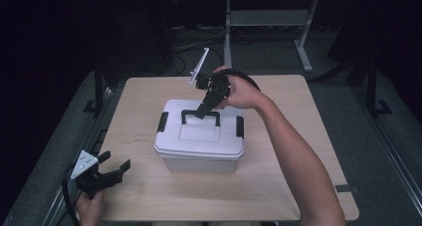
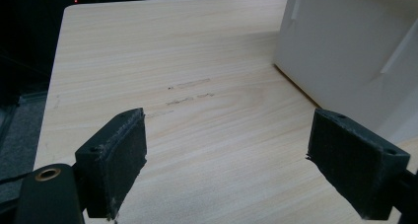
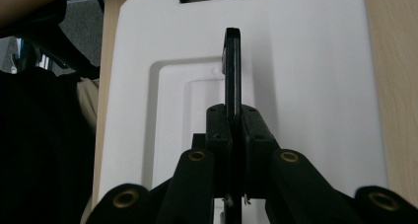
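Right tongs (image 1: 203, 111) clamp the black handle (image 1: 200, 115) atop a white lidded box (image 1: 199, 156); left tongs (image 1: 117, 166) rest released. Both sit on the bench (image 1: 278, 186).

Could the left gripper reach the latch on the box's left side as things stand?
Probably yes: the left gripper is open, and bare table lies between it and the latch of the white box.

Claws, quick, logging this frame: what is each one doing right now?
Left claw: open, holding nothing, over the table.
Right claw: closed on the black handle of the white box.
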Action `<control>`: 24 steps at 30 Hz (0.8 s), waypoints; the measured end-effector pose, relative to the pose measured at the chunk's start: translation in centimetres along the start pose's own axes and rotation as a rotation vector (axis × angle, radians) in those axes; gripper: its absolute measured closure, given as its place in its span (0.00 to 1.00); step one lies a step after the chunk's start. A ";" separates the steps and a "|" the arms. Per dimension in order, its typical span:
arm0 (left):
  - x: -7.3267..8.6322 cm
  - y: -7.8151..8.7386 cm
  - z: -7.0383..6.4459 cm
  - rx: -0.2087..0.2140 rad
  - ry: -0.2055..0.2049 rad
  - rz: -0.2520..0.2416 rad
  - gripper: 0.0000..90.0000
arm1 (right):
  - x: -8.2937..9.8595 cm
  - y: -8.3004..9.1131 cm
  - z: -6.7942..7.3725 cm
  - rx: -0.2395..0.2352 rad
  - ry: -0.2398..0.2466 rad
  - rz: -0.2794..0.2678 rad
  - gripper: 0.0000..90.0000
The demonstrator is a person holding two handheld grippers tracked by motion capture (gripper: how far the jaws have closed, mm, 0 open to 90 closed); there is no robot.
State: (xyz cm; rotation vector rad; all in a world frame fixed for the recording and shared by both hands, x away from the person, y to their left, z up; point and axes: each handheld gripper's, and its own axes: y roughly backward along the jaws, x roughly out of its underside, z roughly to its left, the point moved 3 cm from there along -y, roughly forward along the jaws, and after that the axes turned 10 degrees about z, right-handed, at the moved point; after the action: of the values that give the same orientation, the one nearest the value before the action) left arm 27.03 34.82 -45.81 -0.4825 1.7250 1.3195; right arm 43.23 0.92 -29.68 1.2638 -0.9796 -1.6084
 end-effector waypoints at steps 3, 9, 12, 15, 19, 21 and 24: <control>0.0 0.1 0.1 -0.003 0.004 -0.001 0.16 | 0.0 -0.2 -0.2 -0.005 -0.001 -0.002 0.94; 0.0 0.0 0.0 -0.002 -0.001 0.002 0.16 | 0.1 -0.3 -0.3 -0.010 0.000 -0.003 0.94; 0.0 0.0 0.0 -0.003 -0.001 0.002 0.16 | 0.0 -0.4 -0.3 -0.013 0.007 -0.004 0.94; 0.0 0.0 0.0 -0.001 -0.001 0.000 0.16 | 0.0 -0.4 -0.4 -0.015 0.008 -0.003 0.94; 0.0 0.0 0.0 -0.001 0.000 0.001 0.16 | 0.0 -0.7 -0.5 -0.024 0.004 -0.004 0.94; 0.0 0.0 0.1 -0.002 0.001 0.001 0.16 | 0.0 -0.8 -0.5 -0.027 0.004 -0.003 0.93; 0.0 0.0 0.1 -0.003 0.000 0.002 0.16 | 0.1 -0.8 -0.5 -0.024 0.007 -0.001 0.93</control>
State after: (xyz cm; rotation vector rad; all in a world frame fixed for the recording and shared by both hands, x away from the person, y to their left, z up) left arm 27.02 34.88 -45.83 -0.4824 1.7245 1.3232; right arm 43.60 1.11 -30.56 1.2533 -0.9526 -1.6107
